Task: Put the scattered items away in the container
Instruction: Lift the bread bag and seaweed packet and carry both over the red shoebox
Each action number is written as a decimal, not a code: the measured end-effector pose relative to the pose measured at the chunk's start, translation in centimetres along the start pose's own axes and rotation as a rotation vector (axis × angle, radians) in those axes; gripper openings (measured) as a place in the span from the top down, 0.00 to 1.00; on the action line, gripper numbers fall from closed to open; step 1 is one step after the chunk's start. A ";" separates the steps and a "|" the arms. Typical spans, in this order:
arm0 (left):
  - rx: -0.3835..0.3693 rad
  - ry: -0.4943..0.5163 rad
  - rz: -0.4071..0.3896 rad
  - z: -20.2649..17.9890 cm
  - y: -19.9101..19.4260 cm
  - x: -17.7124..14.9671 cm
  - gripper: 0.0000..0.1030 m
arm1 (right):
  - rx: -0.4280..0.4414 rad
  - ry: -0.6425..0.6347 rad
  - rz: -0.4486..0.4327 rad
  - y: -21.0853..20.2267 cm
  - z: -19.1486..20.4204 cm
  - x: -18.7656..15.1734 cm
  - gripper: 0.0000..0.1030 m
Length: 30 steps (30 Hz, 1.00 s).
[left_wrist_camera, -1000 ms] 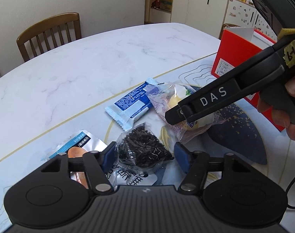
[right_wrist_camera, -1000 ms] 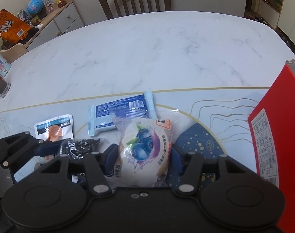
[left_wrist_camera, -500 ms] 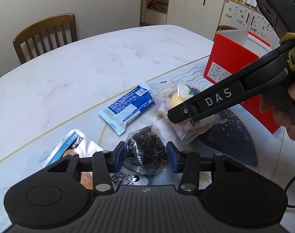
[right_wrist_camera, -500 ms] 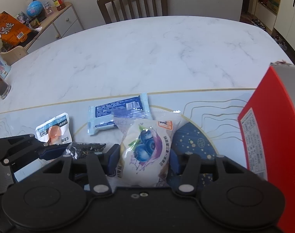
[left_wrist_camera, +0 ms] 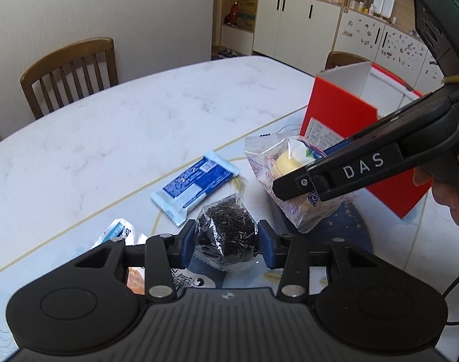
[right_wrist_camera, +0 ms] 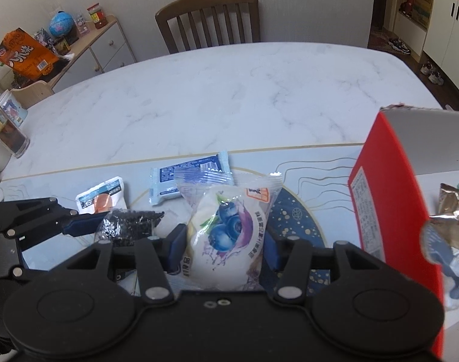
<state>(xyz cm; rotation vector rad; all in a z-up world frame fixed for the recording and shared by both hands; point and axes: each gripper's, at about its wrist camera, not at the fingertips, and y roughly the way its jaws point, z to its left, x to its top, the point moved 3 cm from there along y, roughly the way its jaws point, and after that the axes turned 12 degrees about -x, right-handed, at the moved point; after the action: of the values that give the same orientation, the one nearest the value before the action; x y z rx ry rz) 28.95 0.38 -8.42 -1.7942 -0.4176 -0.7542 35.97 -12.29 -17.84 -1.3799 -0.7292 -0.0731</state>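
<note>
I hold dark granule packet (left_wrist_camera: pixel 226 235) pinched in left gripper (left_wrist_camera: pixel 226 238), blueberry bun pack (right_wrist_camera: pixel 226 235) pinched in right gripper (right_wrist_camera: pixel 225 247), both lifted near red box (right_wrist_camera: pixel 389 199). Risk: slippery film slides out, or grippers collide at box opening.

A clear packet of dark tea leaves (left_wrist_camera: pixel 226 235) is clamped between the blue pads of the left gripper (left_wrist_camera: pixel 227 239) and is held above the table (left_wrist_camera: pixel 114 126). To the right, a blueberry bun packet (left_wrist_camera: pixel 293 181) is gripped by the right gripper (left_wrist_camera: pixel 302 181), just beside the open red box (left_wrist_camera: pixel 344 120). A blue and white wrapper (left_wrist_camera: pixel 194 182) is seen lying flat on the table behind the tea packet. Another packet (left_wrist_camera: pixel 120 232) is partly hidden under the left finger. A wooden chair (left_wrist_camera: pixel 69 72) is set at the far edge.
</note>
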 end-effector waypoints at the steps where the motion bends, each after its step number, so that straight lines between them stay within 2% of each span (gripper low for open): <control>1: -0.001 0.003 -0.004 -0.2 -0.3 0.1 0.59 | 0.002 0.000 -0.003 -0.3 -0.1 -0.1 0.50; 14: -0.017 0.038 -0.047 -3.4 -3.7 1.0 0.59 | 0.024 -0.032 -0.063 -5.9 -0.8 -1.2 0.50; 30: -0.066 0.069 -0.098 -8.9 -6.2 2.8 0.59 | 0.033 -0.046 -0.111 -11.3 -4.0 -3.5 0.50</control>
<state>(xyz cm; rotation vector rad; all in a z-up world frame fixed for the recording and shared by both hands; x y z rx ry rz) 24.68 -6.00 -0.32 -1.8141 -0.4417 -0.9051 29.74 -19.75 -9.93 -1.3131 -0.8421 -0.1165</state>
